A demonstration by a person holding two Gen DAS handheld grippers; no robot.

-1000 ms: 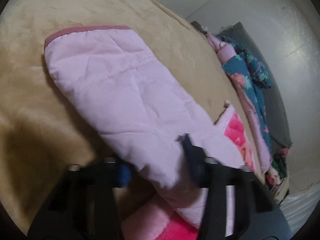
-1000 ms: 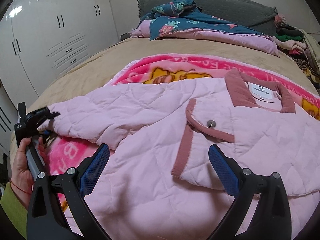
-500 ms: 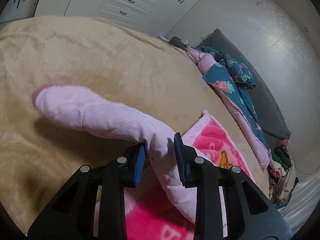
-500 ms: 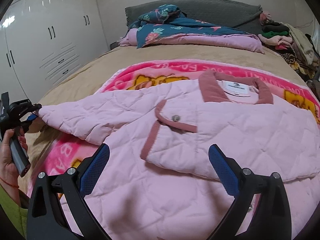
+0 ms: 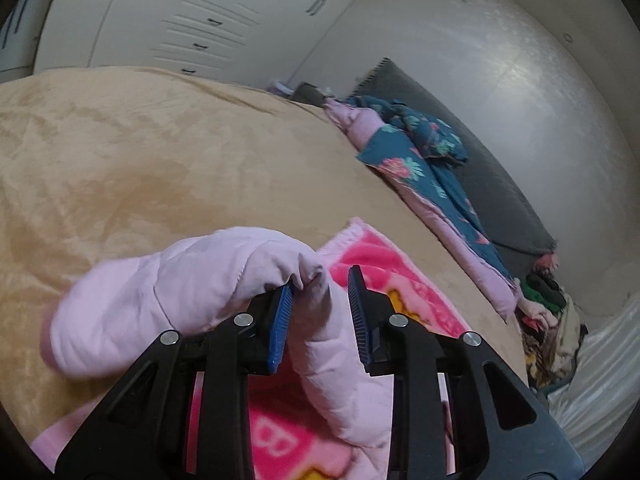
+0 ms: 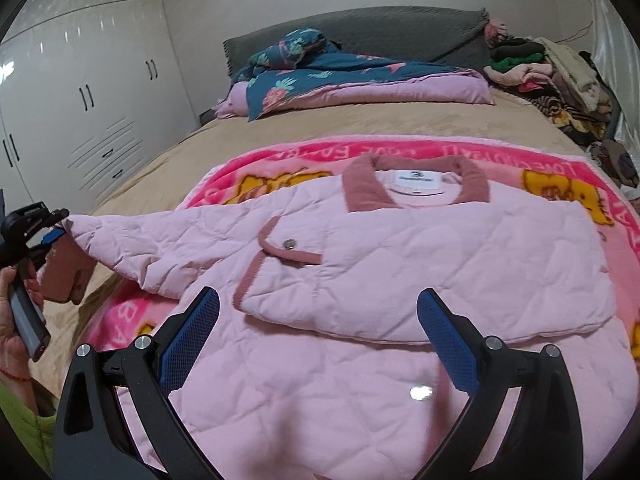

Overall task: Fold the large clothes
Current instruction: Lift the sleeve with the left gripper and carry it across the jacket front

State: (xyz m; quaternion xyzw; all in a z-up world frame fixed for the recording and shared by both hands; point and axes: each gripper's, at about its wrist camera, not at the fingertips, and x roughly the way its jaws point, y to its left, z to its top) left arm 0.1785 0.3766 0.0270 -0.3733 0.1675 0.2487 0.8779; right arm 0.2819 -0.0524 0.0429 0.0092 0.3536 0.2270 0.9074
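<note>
Holding the left gripper clenched on the sleeve of the pink quilted jacket, you are keeping that sleeve raised off the tan bedspread, its cuff end drooping to the left of the fingers. Beneath the claw, a bright pink cartoon blanket is lying across the bed, and the jacket body is resting on it. Ahead and to the right of the claw, a teal floral quilt is lying against the grey headboard, with a clothes pile beyond. White wardrobe doors are lining the wall. You are hovering the right gripper released, jaws wide apart, above the jacket front.
</note>
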